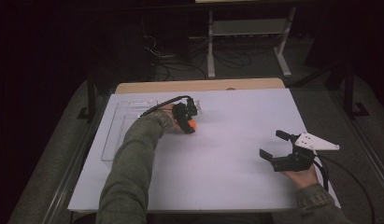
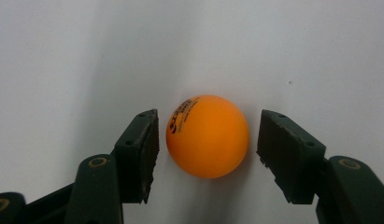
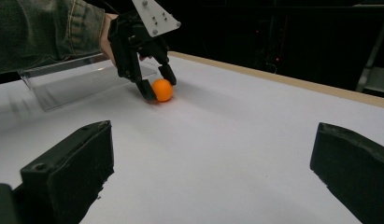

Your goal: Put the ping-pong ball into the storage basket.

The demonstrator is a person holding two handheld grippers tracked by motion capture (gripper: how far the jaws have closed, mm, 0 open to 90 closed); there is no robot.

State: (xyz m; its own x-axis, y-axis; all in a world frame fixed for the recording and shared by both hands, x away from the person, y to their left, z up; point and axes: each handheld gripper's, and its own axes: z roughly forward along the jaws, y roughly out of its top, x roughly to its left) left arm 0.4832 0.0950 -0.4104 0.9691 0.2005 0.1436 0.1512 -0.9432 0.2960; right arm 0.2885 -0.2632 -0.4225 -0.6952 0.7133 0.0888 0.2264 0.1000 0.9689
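Observation:
An orange ping-pong ball (image 2: 207, 136) with dark print rests on the white table top (image 1: 227, 140). My left gripper (image 2: 206, 135) points down over it, one jaw on each side and a narrow gap on both sides, so it is open and not touching. From above, the ball (image 1: 191, 124) peeks out beside the left gripper (image 1: 186, 122) at the table's left centre. In the right gripper view the ball (image 3: 162, 90) sits between the left gripper's fingertips (image 3: 147, 91). My right gripper (image 1: 271, 143) hovers at the right, wide open and holding nothing, its jaws (image 3: 210, 163) aimed at the ball.
A clear plastic tray (image 1: 119, 126) lies along the table's left side, just behind the left hand, and shows as the clear tray (image 3: 77, 79) in the right gripper view. A tan table edge (image 1: 199, 85) runs along the far side. Cables and a stand are on the floor beyond.

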